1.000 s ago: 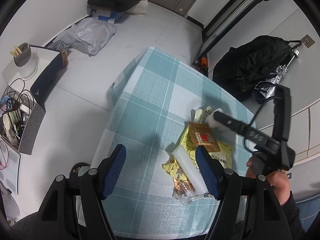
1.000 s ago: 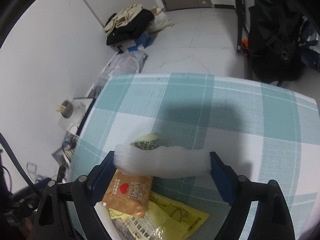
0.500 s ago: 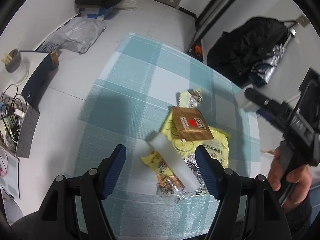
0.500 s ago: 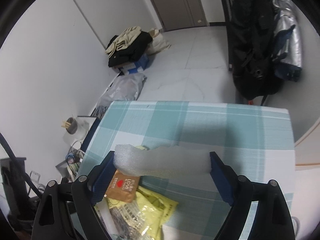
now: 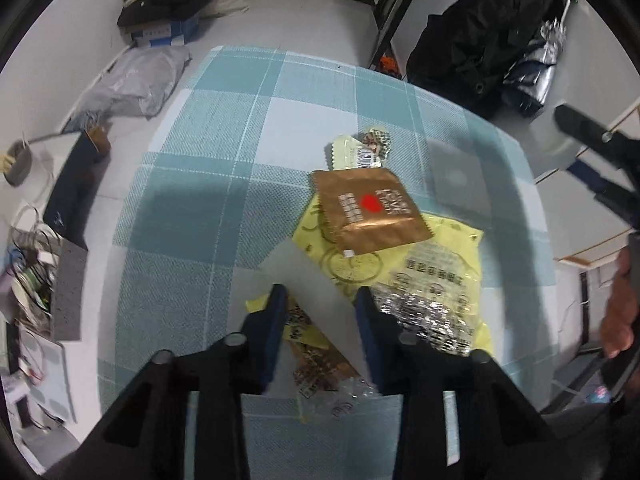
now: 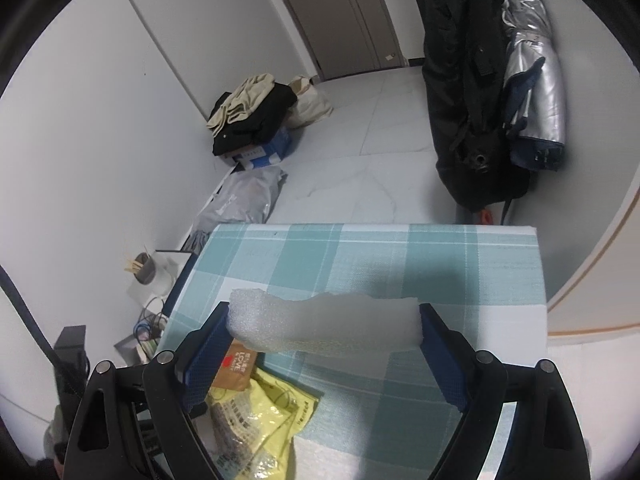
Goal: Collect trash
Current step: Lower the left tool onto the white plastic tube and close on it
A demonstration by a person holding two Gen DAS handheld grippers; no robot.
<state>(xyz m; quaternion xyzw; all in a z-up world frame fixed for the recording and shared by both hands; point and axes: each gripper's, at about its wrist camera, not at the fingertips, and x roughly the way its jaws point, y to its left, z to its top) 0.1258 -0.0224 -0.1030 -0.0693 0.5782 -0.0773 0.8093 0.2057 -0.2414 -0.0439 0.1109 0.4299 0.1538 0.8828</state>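
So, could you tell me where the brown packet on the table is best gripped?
Take the brown packet by its far edge, from above. It lies flat, its near part overlapping the yellow bag, while that far edge rests on bare tablecloth.

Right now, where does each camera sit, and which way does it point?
Left wrist: above the teal checked tablecloth, looking down at the brown foil sachet; left tongs close around a white foam strip, and the person's other hand shows at the right edge.
Right wrist: low over the table, facing the grey door; right tongs hold a white foam sheet.
Shared: the cloth, the sachet, the yellow plastic wrapper.
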